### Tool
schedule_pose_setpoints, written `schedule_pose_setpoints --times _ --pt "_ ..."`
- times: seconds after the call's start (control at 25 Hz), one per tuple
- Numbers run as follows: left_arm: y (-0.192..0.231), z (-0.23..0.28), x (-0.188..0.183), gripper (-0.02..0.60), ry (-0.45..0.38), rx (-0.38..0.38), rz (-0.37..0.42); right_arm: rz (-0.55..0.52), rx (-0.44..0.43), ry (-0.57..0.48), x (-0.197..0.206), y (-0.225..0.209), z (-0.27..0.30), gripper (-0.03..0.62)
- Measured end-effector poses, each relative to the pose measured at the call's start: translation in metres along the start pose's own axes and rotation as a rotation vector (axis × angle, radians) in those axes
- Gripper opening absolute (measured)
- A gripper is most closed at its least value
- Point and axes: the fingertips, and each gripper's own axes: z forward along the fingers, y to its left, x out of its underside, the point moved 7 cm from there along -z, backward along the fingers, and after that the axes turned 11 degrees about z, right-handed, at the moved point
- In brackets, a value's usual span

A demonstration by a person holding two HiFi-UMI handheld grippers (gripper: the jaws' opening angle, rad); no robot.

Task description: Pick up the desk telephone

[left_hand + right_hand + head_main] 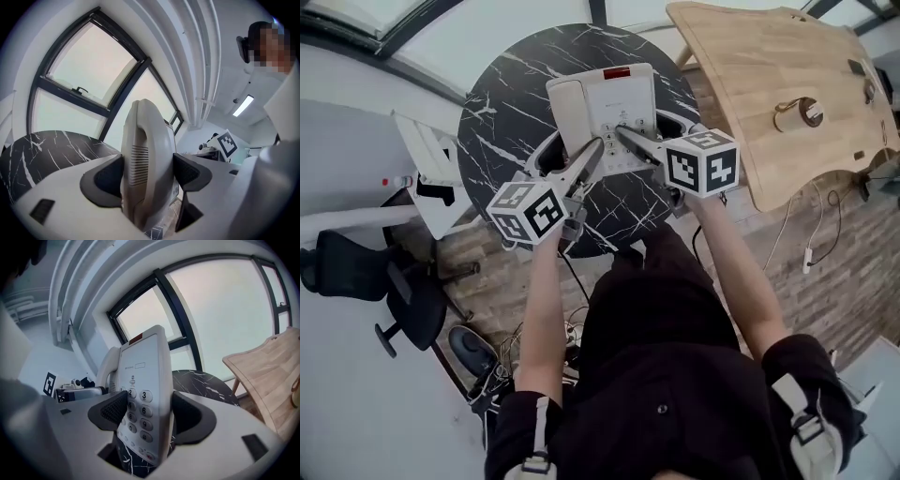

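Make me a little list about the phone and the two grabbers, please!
thing: white desk telephone
where: at the round black marble table
left gripper: shut on the phone's handset side
right gripper: shut on the phone's keypad side
lifted off the table: cannot tell
nearby: wooden table to the right, black office chair on the floor at left
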Motion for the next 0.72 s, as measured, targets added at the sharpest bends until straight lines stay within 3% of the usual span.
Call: schedule_pose_setpoints --times 0.32,0.72 --pt "-0.014 -0.034 -0.038 0.348 -0.072 0.002 0.103 -0.048 -0.043 -0.095 -0.015 0.043 -0.021 0.315" --pt "-0.037 -0.060 -0.065 0.348 -0.129 0.014 0.167 -0.120 -0.063 -0.178 -0.027 0.076 -0.050 0.314"
